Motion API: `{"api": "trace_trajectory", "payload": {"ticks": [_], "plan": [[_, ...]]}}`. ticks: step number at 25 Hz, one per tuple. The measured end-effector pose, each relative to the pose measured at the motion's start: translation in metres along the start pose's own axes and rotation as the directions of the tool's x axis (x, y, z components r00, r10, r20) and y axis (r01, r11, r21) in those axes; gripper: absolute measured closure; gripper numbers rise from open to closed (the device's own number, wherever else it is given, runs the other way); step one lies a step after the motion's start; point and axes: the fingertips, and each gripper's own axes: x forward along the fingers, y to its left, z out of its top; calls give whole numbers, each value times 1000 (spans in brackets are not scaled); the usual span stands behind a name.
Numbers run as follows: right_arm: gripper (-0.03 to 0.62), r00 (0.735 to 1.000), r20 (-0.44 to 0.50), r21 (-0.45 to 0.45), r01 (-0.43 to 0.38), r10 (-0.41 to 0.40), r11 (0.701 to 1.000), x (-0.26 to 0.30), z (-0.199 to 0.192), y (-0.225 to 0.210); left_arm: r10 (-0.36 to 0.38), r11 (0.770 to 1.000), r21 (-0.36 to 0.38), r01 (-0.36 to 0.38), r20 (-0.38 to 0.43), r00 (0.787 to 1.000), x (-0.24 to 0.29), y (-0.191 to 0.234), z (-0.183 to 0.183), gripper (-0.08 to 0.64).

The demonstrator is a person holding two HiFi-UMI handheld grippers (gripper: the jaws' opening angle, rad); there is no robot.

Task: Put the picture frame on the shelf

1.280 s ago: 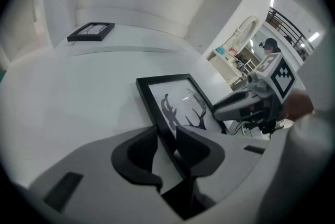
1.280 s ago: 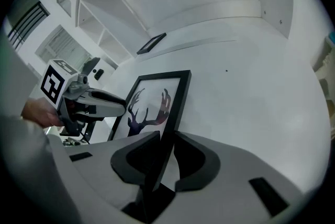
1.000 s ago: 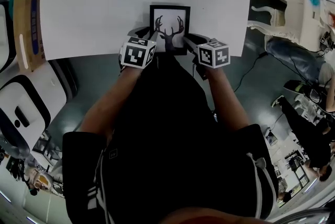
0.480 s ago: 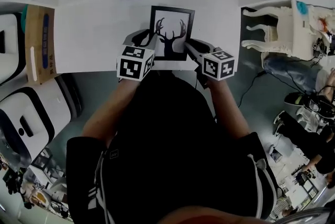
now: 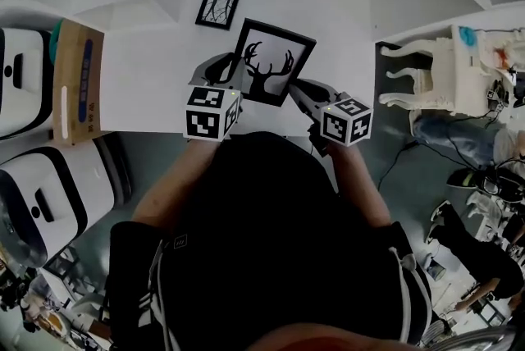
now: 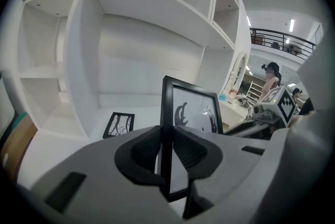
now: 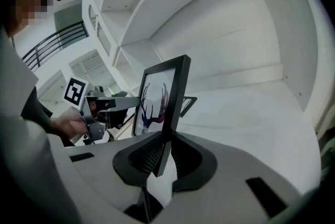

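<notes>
Picture frame [image 5: 271, 62] held clear above shelf [image 5: 148, 66] surface near front edge, side rails pinched by left gripper [image 5: 225, 70] and right gripper [image 5: 299, 89], jaws just closing tighter. Thin-edge grip only, liable to twist loose under uneven hands and drop onto smaller frame [image 5: 218, 6] toward back edge.

black-framed picture frame [image 5: 268, 62], deer silhouette

we hold the picture frame [image 5: 267, 62] over the surface [image 5: 148, 70], left gripper [image 5: 223, 69] on its left edge, right gripper [image 5: 302, 91] on its right edge, a smaller frame [image 5: 218, 6] on the surface behind it to the left, a box [image 5: 75, 79] at the surface's left edge.
</notes>
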Motion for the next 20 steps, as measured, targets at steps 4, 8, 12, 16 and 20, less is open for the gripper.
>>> {"api": "trace_trajectory", "payload": {"ticks": [4, 8, 12, 16, 20], "plan": [[529, 999, -15, 44, -40, 41, 998, 1, -13, -2, -17, 1000, -17, 17, -18, 1000, 2, -3, -7, 483], [528, 998, 5, 36, -62, 61, 997, -5, -8, -6, -35, 999, -43, 34, -27, 999, 2, -7, -11, 483], [528, 995, 33, 21, -94, 93, 995, -7, 2, -4, -40, 997, -68, 38, -22, 999, -2, -4, -11, 483], [528, 993, 42, 15, -110, 110, 994, -9, 4, -1, -39, 996, -75, 38, -11, 999, -6, -5, -8, 483], [528, 992, 38, 19, -118, 117, 993, -10, 3, -1, -45, 997, -68, 45, -2, 999, -10, -9, -4, 483]]}}
